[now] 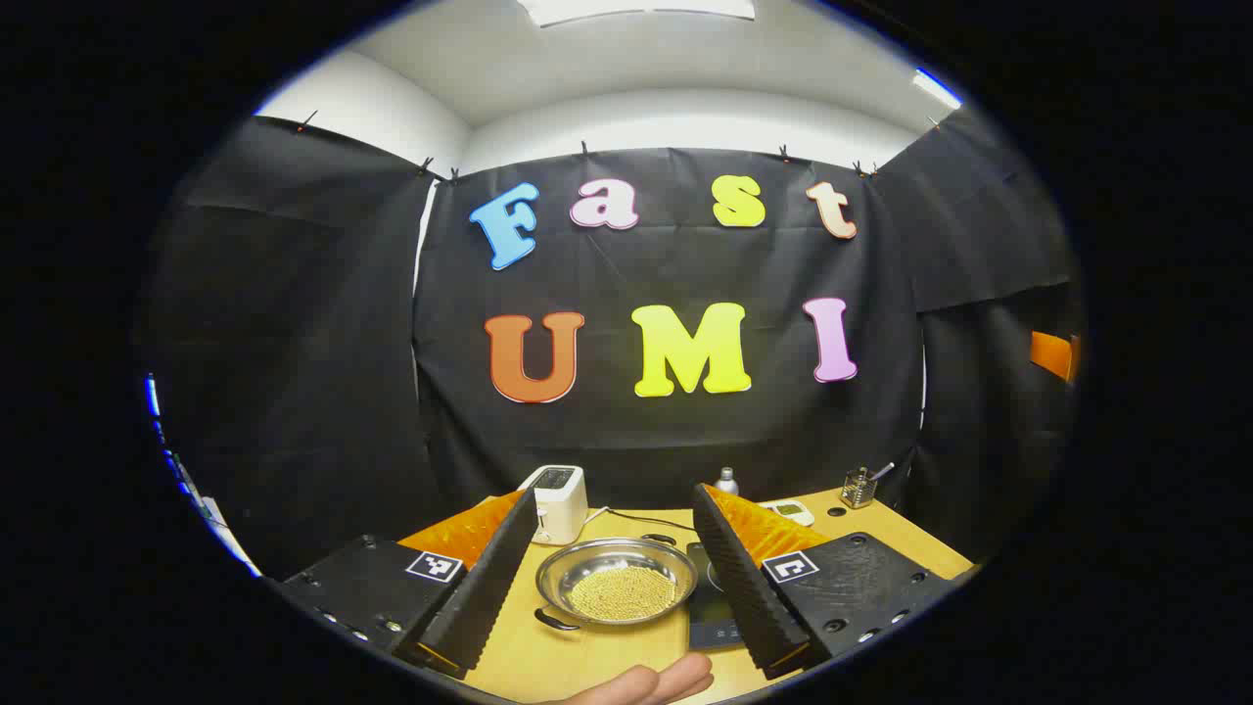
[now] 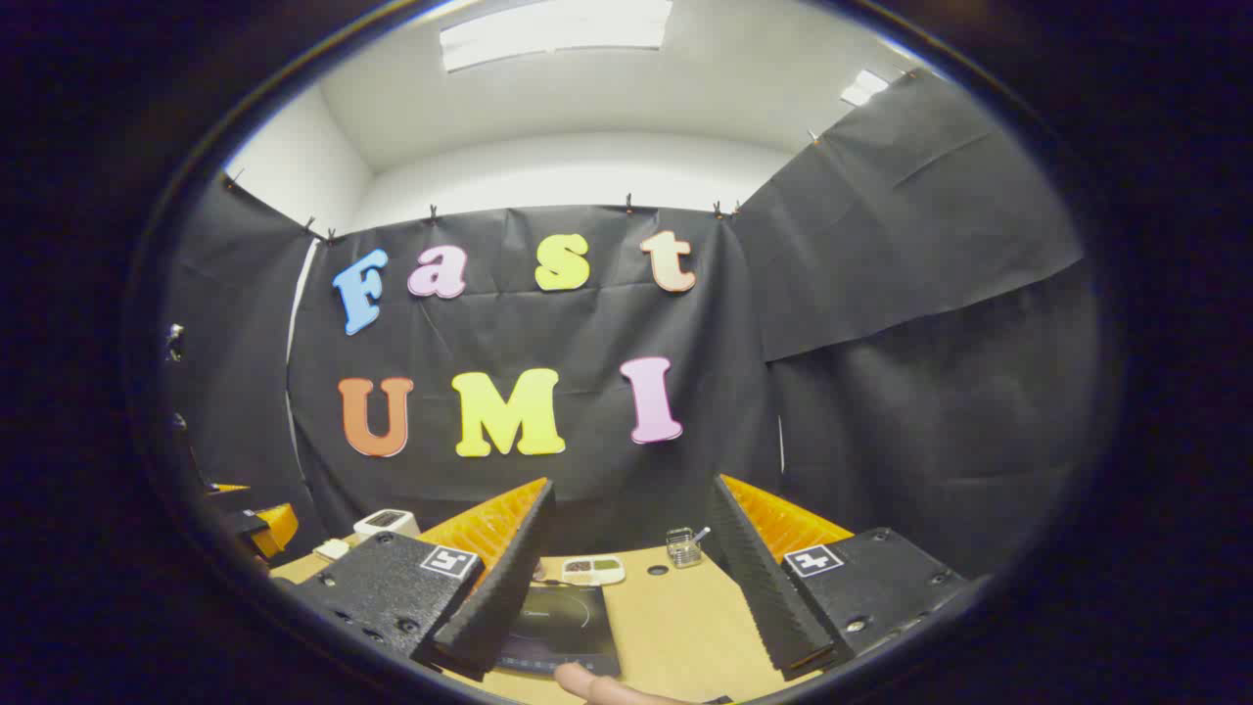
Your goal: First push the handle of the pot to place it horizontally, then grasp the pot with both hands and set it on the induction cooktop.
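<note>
Left gripper [image 1: 615, 578] wide open, holding nothing, hovering short of the pot [image 1: 617, 580]. Right gripper [image 2: 626, 578] equally open, empty, aimed over the induction cooktop [image 2: 560, 619].

Pot on the desk [image 1: 578, 661] mid-surface, just beside cooktop's left edge, in front of the toaster [image 1: 558, 501]; yellow grains inside.

Handle [image 1: 554, 620] at pot's near-left, so long axis looks diagonal across the desk, not parallel to front edge. Judging: nothing done yet; handle push, two-handed grasp, and placement all left.
</note>
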{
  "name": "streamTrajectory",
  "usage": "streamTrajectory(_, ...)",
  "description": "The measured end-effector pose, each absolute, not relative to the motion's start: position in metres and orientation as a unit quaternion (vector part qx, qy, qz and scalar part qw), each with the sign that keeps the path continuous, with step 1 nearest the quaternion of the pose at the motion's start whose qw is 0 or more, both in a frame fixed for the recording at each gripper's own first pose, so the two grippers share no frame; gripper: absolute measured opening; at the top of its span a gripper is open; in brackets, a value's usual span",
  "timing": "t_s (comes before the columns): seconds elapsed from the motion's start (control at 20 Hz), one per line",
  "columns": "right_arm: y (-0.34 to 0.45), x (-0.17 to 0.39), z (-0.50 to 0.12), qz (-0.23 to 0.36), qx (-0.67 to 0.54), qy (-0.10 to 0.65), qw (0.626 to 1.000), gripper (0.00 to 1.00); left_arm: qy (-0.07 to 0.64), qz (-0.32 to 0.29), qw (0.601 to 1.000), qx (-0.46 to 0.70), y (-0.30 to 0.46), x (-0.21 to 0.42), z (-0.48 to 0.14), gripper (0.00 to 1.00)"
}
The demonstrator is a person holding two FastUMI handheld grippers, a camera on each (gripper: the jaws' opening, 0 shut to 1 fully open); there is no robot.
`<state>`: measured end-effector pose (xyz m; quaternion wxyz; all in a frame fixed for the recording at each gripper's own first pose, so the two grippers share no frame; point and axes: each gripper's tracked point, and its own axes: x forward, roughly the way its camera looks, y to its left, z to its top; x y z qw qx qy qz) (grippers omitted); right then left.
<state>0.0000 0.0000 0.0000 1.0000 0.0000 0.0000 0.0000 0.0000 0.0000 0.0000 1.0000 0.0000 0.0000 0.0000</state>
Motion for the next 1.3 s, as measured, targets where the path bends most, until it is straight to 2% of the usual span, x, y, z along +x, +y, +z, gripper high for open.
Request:
streamTrajectory(0.05,0.004,-0.005,-0.001,0.004,-0.004,0.002,1.000,0.96,-0.002,0.001,1.000,-0.003,0.009,-0.003,0.004,0.84)
streamTrajectory(0.1,0.008,-0.007,0.000,0.008,-0.007,0.005,1.000,0.96,-0.005,0.001,1.000,-0.009,0.015,-0.006,0.008,0.95)
streamTrajectory(0.4,0.017,-0.013,-0.012,0.021,-0.019,0.020,0.999,0.96,-0.030,-0.010,0.999,-0.025,0.032,-0.021,0.026,0.95)
streamTrajectory(0.5,0.015,-0.013,-0.012,0.022,-0.019,0.021,0.999,0.98,-0.032,-0.011,0.999,-0.023,0.033,-0.022,0.027,0.95)
streamTrajectory(0.55,0.016,-0.014,-0.012,0.024,-0.020,0.021,0.999,0.99,-0.031,-0.012,0.999,-0.024,0.032,-0.022,0.026,0.84)
streamTrajectory(0.6,0.017,-0.014,-0.013,0.026,-0.021,0.020,0.999,0.96,-0.029,-0.015,0.999,-0.025,0.031,-0.022,0.026,0.95)
streamTrajectory(0.75,0.015,-0.014,-0.014,0.027,-0.023,0.019,0.999,0.99,-0.028,-0.019,0.999,-0.027,0.029,-0.022,0.024,0.95)
streamTrajectory(0.8,0.014,-0.014,-0.016,0.027,-0.023,0.021,0.999,0.96,-0.023,-0.014,0.999,-0.030,0.030,-0.021,0.022,0.95)
streamTrajectory(1.0,0.021,-0.013,-0.028,0.047,-0.025,0.038,0.998,0.96,-0.020,-0.026,0.999,-0.013,0.022,-0.017,0.018,0.95)
streamTrajectory(1.05,0.021,-0.013,-0.028,0.045,-0.028,0.038,0.998,0.99,-0.024,-0.022,0.999,-0.008,0.023,-0.016,0.018,0.95)
streamTrajectory(1.1,0.020,-0.012,-0.027,0.044,-0.030,0.035,0.998,0.96,-0.027,-0.019,0.999,-0.004,0.022,-0.015,0.016,0.95)
streamTrajectory(1.15,0.020,-0.013,-0.026,0.044,-0.031,0.033,0.998,0.96,-0.028,-0.019,0.999,-0.002,0.022,-0.011,0.014,0.84)
streamTrajectory(1.2,0.021,-0.013,-0.027,0.044,-0.030,0.034,0.998,0.96,-0.029,-0.027,0.999,0.001,0.018,-0.008,0.011,0.82)
streamTrajectory(1.3,0.023,-0.013,-0.029,0.046,-0.030,0.035,0.998,0.99,-0.019,-0.046,0.999,0.008,0.010,-0.003,0.003,0.70)
